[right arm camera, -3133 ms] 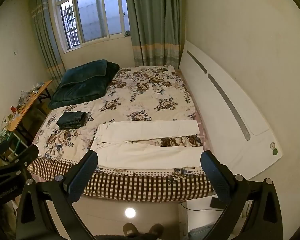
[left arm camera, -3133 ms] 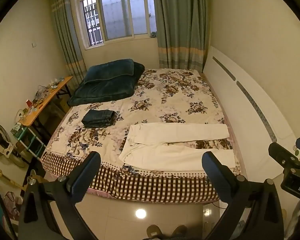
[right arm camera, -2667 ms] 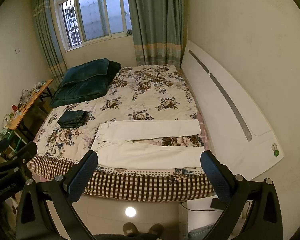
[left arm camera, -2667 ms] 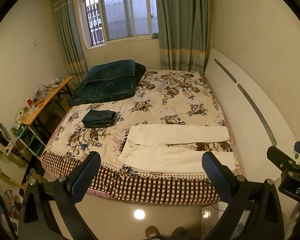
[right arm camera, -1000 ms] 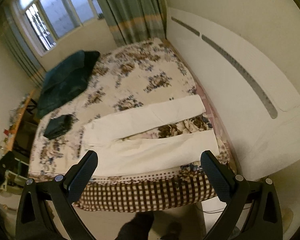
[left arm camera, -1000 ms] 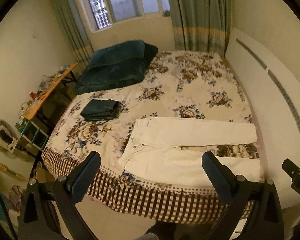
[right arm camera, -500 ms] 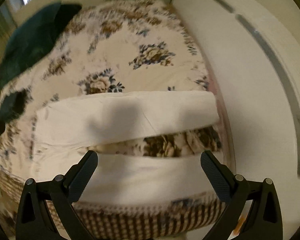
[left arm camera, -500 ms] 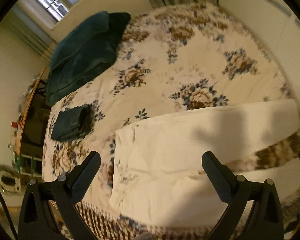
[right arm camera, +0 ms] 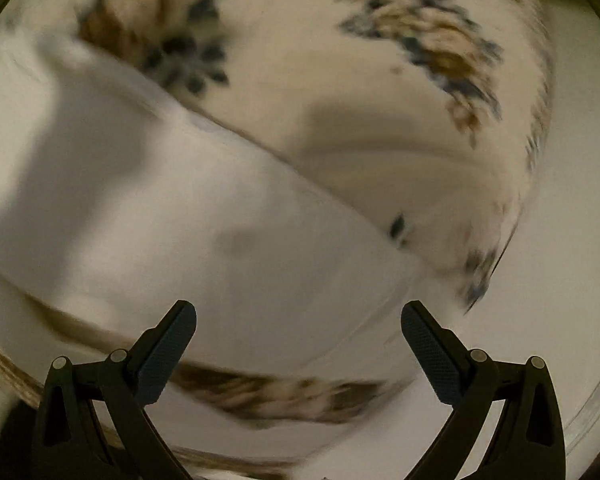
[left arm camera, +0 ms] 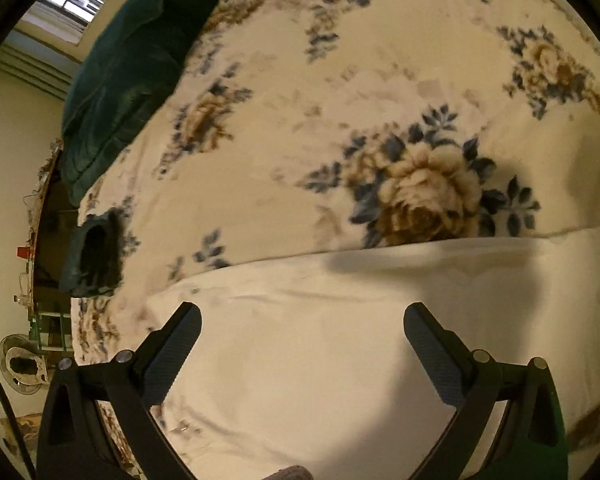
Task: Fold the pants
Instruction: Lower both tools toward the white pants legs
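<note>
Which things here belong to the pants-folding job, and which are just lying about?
Belonging to the job:
- flat white cotton pants
- left gripper, open
- right gripper, open

Just lying about:
- folded dark denim garment
- dark green plush blanket
- floral bedspread

White pants (left arm camera: 340,344): one pair, flat on bed (left arm camera: 340,80). Folded dark garment (left arm camera: 94,254): one. Dark green quilt (left arm camera: 128,68): one. Gripper count: two, left gripper (left arm camera: 300,344) and right gripper (right arm camera: 298,332), each with two spread fingers.
</note>
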`<state>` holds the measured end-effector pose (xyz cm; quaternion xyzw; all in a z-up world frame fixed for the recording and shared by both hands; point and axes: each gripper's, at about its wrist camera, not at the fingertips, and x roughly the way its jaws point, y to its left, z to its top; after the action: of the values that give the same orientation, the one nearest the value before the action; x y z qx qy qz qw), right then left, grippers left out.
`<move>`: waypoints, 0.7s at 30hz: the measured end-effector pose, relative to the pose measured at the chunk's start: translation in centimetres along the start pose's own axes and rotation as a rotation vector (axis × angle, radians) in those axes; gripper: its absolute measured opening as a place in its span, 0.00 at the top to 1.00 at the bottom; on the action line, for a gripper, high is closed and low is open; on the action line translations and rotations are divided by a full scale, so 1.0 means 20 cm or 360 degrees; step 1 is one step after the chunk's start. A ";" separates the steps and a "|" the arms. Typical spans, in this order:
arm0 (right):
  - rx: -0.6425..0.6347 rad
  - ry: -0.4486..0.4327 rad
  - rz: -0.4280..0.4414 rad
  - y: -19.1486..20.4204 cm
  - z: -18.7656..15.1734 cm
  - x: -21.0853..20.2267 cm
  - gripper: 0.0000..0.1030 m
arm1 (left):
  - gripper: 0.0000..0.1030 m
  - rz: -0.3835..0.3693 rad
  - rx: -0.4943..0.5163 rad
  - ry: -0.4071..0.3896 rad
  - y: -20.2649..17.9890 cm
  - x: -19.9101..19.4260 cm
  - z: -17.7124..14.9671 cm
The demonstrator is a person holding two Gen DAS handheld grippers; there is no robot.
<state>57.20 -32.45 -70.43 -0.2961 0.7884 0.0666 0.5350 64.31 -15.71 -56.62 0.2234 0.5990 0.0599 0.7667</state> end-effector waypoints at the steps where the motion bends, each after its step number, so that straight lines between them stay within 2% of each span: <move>1: -0.0113 0.0021 -0.0062 0.02 0.05 0.06 0.00 | 0.00 -0.0020 0.0010 0.0015 -0.03 0.04 0.03; 4: -0.0337 0.0017 -0.0151 0.05 0.13 0.18 0.01 | 0.00 -0.0080 0.0069 0.0034 -0.11 0.14 0.06; 7: -0.0599 -0.0012 -0.0126 0.10 0.15 0.27 0.09 | 0.00 -0.0111 0.0189 0.0033 -0.16 0.22 0.07; 8: -0.0658 -0.0010 -0.0082 0.11 0.14 0.29 0.18 | 0.00 -0.0119 0.0223 0.0030 -0.17 0.24 0.07; 9: -0.0675 0.0002 -0.0011 0.12 0.14 0.32 0.34 | 0.00 -0.0125 0.0263 0.0029 -0.17 0.25 0.07; 10: -0.0678 0.0013 0.0069 0.13 0.11 0.33 0.44 | 0.00 -0.0138 0.0321 0.0024 -0.18 0.27 0.07; 11: -0.0682 -0.0002 0.0126 0.14 0.07 0.33 0.66 | 0.00 -0.0159 0.0365 0.0017 -0.18 0.28 0.06; 12: -0.0689 -0.0049 0.0126 0.16 0.02 0.31 0.84 | 0.00 -0.0176 0.0411 0.0012 -0.18 0.28 0.06; 13: -0.0691 -0.0092 0.0108 0.17 -0.02 0.30 0.90 | 0.00 -0.0190 0.0481 0.0001 -0.20 0.28 0.05; 15: -0.0662 -0.0197 0.0110 0.19 -0.19 0.24 0.94 | 0.00 -0.0206 0.0586 -0.0023 -0.21 0.28 0.04; 21: -0.0496 -0.0521 0.0156 0.21 -0.74 0.04 0.95 | 0.00 -0.0213 0.0864 -0.0088 -0.30 0.26 0.02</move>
<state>42.73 -35.55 -65.78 -0.3218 0.6846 0.2606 0.5998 65.06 -19.34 -63.65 0.3820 0.5853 -0.1597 0.6971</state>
